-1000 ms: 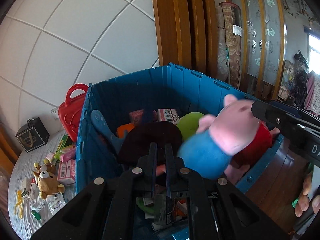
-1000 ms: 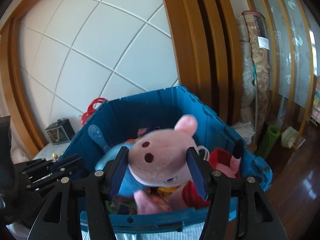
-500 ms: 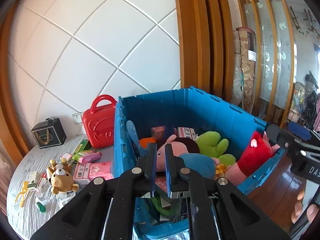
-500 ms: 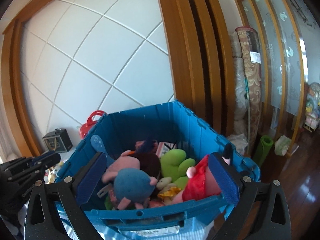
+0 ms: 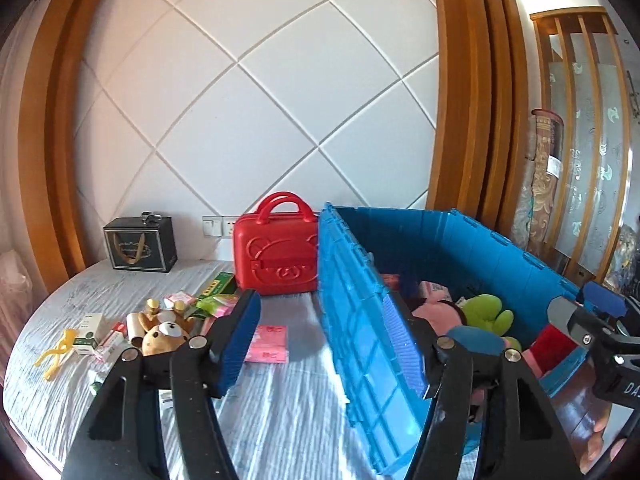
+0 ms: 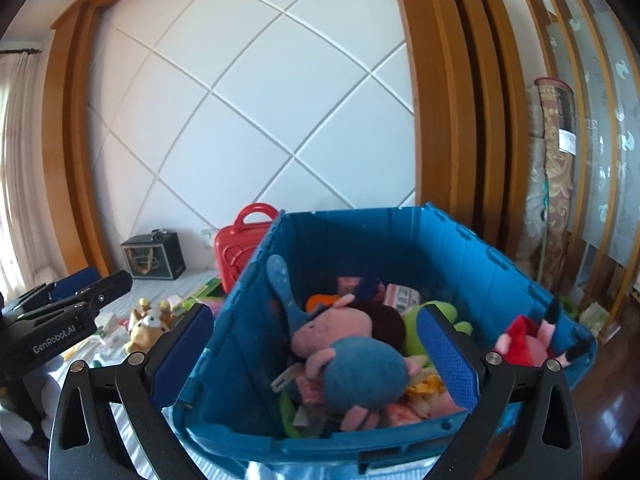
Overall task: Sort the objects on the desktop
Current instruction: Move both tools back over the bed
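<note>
A: What is the left wrist camera showing that the right one is hiding?

B: It is taking in the pink packet (image 5: 267, 343) lying on the tabletop (image 5: 288, 412) just beside the blue crate's (image 5: 360, 320) left wall, plus the yellow slingshot (image 5: 54, 354) near the left edge. The right view is looking down into the crate (image 6: 460, 256), where the pig plush in blue (image 6: 352, 360) is lying on top of the pile.

A: And the counts?

B: One red bear case (image 5: 277, 258) and one black gift box (image 5: 140, 249) are standing along the far edge; one bear plush (image 5: 163, 336) is sitting among small boxes. A second pig, in red (image 6: 524, 340), is leaning at the crate's right wall.

A: The tongs?

B: Left tongs (image 5: 324, 340) are spread wide, straddling the crate's wall. Right tongs (image 6: 316, 356) are spread too, gripping nothing.

A: The room?

B: A wrinkled grey cloth is covering the tabletop; a white quilted wall panel (image 5: 260, 100) in wooden framing is rising behind.
</note>
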